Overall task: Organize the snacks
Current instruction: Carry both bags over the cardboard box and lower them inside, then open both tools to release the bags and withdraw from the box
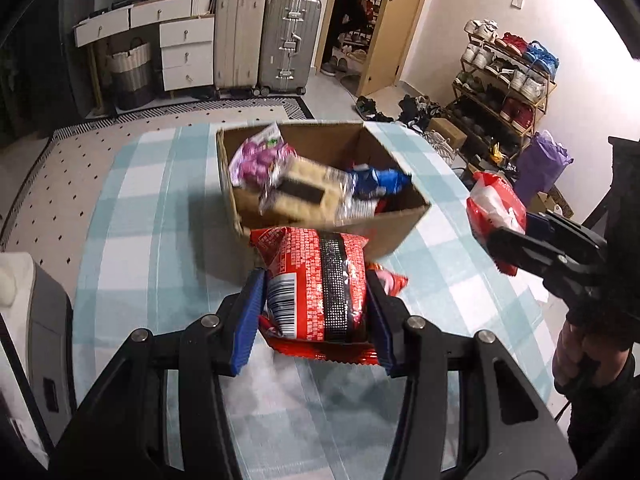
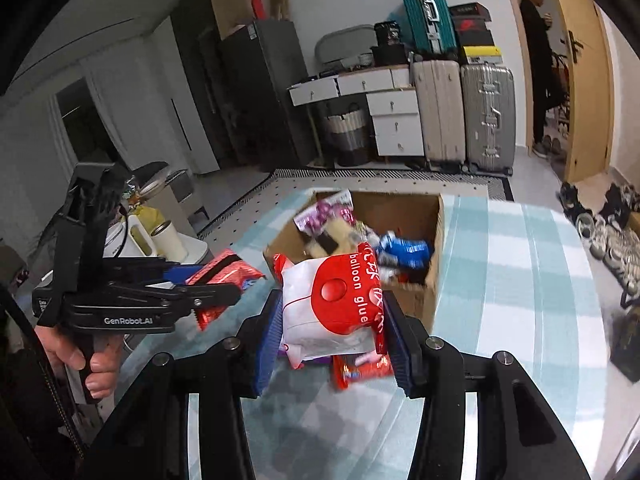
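Note:
My left gripper (image 1: 316, 312) is shut on a red snack packet (image 1: 316, 280) with a black stripe, held above the table just in front of the cardboard box (image 1: 400, 220). The box holds several snacks, among them a purple packet (image 1: 256, 156) and a blue one (image 1: 384, 180). My right gripper (image 2: 334, 328) is shut on a white and red "balloon glue" packet (image 2: 332, 304), held near the box (image 2: 436, 216). It shows at the right of the left wrist view (image 1: 496, 204). Another red packet (image 2: 360, 368) lies on the table under it.
The table has a blue and white checked cloth (image 1: 160, 208). A white appliance (image 1: 36, 300) stands at its left edge. Suitcases (image 1: 288, 40), drawers and a shoe rack (image 1: 504, 80) line the room. A person (image 2: 540, 60) stands in the doorway.

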Demonstrator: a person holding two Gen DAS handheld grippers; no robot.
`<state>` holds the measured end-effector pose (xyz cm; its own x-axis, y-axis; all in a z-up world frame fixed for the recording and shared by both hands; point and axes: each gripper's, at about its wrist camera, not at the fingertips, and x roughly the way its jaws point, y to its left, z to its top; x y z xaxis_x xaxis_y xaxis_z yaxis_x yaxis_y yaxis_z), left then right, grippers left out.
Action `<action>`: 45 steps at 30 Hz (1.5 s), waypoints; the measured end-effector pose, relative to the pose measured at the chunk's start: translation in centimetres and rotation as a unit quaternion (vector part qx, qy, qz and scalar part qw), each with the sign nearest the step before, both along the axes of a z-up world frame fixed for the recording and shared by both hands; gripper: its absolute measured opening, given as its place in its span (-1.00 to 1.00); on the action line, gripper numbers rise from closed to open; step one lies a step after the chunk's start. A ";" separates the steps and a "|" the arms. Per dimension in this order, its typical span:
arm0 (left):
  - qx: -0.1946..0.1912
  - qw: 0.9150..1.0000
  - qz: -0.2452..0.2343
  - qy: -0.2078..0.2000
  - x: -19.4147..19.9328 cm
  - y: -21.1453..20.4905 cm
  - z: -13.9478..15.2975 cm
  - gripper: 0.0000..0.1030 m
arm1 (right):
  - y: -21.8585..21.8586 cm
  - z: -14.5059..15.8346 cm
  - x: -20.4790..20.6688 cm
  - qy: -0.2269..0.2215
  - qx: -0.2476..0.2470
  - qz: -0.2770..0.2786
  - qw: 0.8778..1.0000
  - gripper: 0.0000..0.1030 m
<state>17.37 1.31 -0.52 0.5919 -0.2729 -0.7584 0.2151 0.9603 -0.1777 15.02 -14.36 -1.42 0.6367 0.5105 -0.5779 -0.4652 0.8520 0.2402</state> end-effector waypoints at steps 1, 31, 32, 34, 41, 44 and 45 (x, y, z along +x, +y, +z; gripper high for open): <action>-0.001 1.000 -0.003 -0.003 0.4 0.0 0.4 -0.13 | 0.1 0.3 0.4 -0.001 0.002 0.001 1.000 -0.08; -0.018 1.000 -0.020 -0.006 14.3 -2.6 3.2 -0.12 | 1.5 2.8 13.3 -0.003 -0.004 -0.024 1.000 -0.08; -0.023 1.000 -0.020 -0.003 15.0 -2.5 2.8 -0.13 | 1.6 2.5 14.0 0.001 -0.005 -0.026 1.000 -0.08; -0.024 1.000 -0.019 0.004 16.1 -2.5 2.0 -0.13 | 1.8 2.0 15.0 0.010 -0.004 -0.028 1.000 -0.08; -0.023 0.999 -0.024 0.017 18.8 -2.6 -0.3 -0.12 | 2.5 -0.6 18.2 0.031 -0.021 -0.030 0.999 -0.07; -0.023 0.999 -0.030 0.026 19.7 -2.8 -1.2 -0.13 | 2.3 -1.6 18.8 0.035 -0.025 -0.033 0.999 -0.07; -0.024 0.999 -0.031 0.028 20.0 -2.8 -1.5 -0.12 | 2.3 -1.8 19.0 0.036 -0.025 -0.034 0.998 -0.06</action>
<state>37.37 -1.47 -2.01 0.5302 -0.3448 -0.7746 0.2617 0.9355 -0.2373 34.01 -12.10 -3.20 0.6249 0.4372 -0.6469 -0.3891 0.8927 0.2275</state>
